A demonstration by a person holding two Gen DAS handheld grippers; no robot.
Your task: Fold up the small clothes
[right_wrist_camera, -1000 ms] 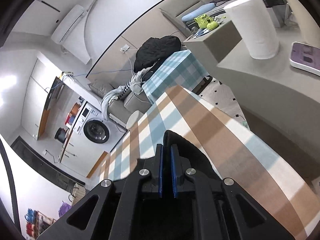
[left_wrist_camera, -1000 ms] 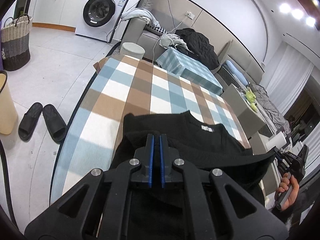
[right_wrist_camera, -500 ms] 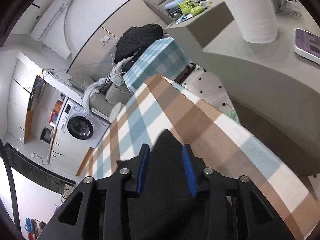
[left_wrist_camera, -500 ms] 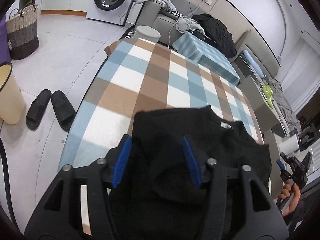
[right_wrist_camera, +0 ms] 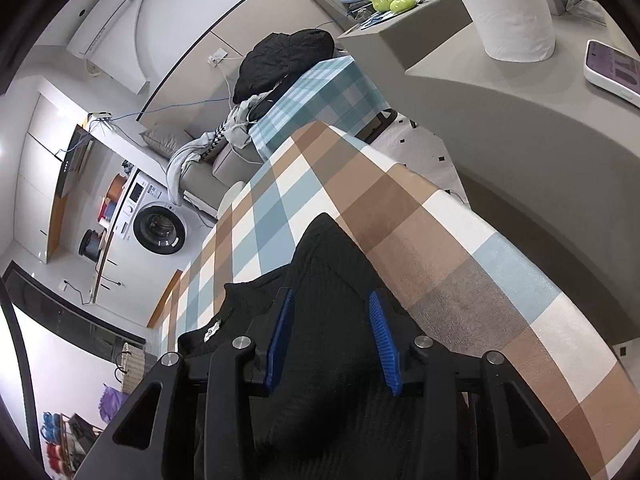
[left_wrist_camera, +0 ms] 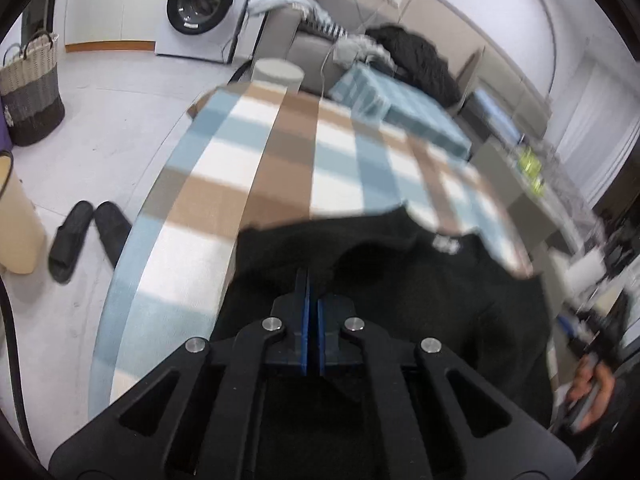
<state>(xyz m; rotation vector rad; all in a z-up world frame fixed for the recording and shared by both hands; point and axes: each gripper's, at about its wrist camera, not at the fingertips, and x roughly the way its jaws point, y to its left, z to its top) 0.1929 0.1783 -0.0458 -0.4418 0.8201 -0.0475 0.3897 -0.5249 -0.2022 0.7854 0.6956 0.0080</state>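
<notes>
A black knit garment (left_wrist_camera: 440,292) with a white neck label (left_wrist_camera: 446,243) lies on the table's checked cloth (left_wrist_camera: 248,184), partly folded. My left gripper (left_wrist_camera: 312,280) is shut, its blue pads together and its tips down at a ridge of the fabric; the blurred view does not show whether cloth is pinched. In the right wrist view the garment (right_wrist_camera: 320,248) runs under my right gripper (right_wrist_camera: 330,294), which is open. Its pads stand apart on either side of the cloth without pressing it. A hand (left_wrist_camera: 592,392) shows blurred at the table's right end.
The checked table (right_wrist_camera: 400,208) drops off at a curved edge on each side. Beyond it are a smaller teal-checked table (right_wrist_camera: 320,96), a sofa with piled clothes (right_wrist_camera: 280,56) and a washing machine (left_wrist_camera: 200,4). Slippers (left_wrist_camera: 80,236) and a basket (left_wrist_camera: 30,88) sit on the floor. A paper roll (right_wrist_camera: 508,4) stands on a grey counter.
The left jaws opened, let go of the garment, then shut again lower over it. The right jaws went from shut on the cloth to open, and the cloth now lies flat.
</notes>
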